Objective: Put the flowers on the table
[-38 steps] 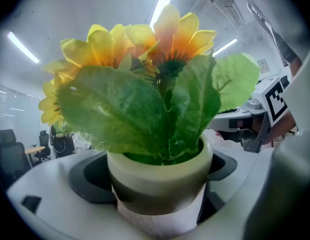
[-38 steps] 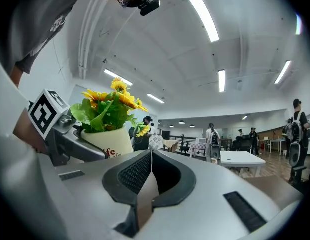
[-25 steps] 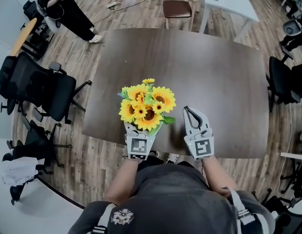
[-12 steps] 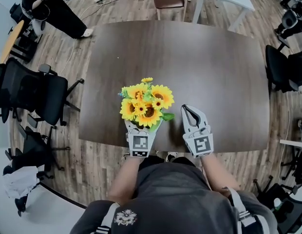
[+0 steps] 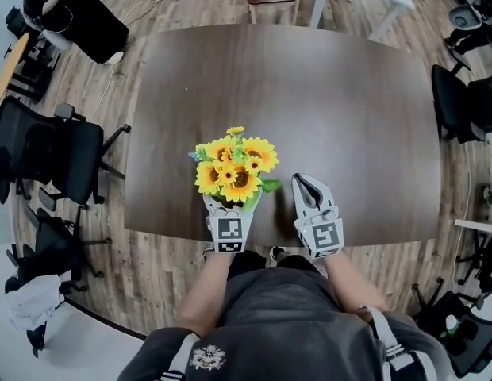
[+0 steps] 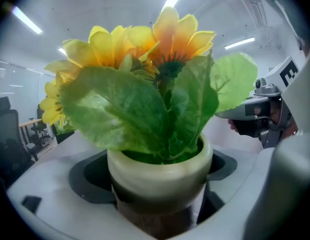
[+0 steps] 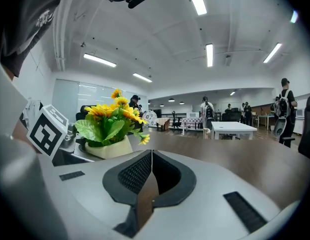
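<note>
Left tongs (image 5: 230, 209) still around flowers (image 5: 232, 171)

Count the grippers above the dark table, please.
2. The left gripper holds the flower pot near the front edge of the table; the right gripper is beside it, shut and empty.

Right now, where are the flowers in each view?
Head view: flowers left of centre, close to the table's near edge.
Left gripper view: flowers fill the centre, their pot clamped between the jaws.
Right gripper view: flowers left of centre, beyond the shut jaws.
Shared landmark: the dark table, also seen stretching away at the right in the right gripper view.
</note>
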Motion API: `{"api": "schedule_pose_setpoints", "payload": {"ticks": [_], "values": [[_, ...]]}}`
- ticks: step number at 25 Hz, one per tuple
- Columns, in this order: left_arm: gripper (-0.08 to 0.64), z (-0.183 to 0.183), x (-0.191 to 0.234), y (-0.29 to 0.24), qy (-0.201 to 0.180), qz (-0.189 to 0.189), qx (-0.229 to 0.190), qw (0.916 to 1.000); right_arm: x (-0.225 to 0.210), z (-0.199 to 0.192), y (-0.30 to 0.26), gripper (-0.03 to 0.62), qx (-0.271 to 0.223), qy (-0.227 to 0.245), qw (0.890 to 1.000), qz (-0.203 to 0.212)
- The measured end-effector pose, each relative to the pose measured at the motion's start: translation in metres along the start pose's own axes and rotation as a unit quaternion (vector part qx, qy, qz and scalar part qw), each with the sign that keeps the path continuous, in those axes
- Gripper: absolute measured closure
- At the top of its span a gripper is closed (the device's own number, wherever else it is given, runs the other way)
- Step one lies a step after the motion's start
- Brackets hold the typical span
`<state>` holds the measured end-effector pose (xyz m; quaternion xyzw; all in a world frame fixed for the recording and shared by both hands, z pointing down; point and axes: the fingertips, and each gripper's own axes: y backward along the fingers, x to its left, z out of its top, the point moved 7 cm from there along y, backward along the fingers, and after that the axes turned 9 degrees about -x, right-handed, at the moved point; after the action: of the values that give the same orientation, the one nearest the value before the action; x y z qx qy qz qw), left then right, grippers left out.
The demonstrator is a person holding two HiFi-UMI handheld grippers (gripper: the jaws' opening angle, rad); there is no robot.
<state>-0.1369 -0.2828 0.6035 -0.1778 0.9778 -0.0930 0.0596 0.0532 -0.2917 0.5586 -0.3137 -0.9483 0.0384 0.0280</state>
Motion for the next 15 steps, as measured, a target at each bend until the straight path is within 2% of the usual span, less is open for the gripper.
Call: {"api": "schedule_pose_setpoints", "payload": {"ticks": [5,10,15], "values": [[0.026,-0.012,0.004,-0.001,-0.005,0.003,0.018,0.9998,0.005,-0.002,-0.002,0.566,0.015,0.004,1.0,0.016],[0.026,-0.025,0.004,-0.006,-0.003,0.007,0.038,0.9992,0.006,-0.007,-0.004,0.566,0.016,0.004,1.0,0.014],[0.026,-0.03,0.007,-0.007,0.002,-0.005,0.047,0.9989,0.011,-0.008,-0.004,0.566,0.02,0.002,1.0,0.013]]}}
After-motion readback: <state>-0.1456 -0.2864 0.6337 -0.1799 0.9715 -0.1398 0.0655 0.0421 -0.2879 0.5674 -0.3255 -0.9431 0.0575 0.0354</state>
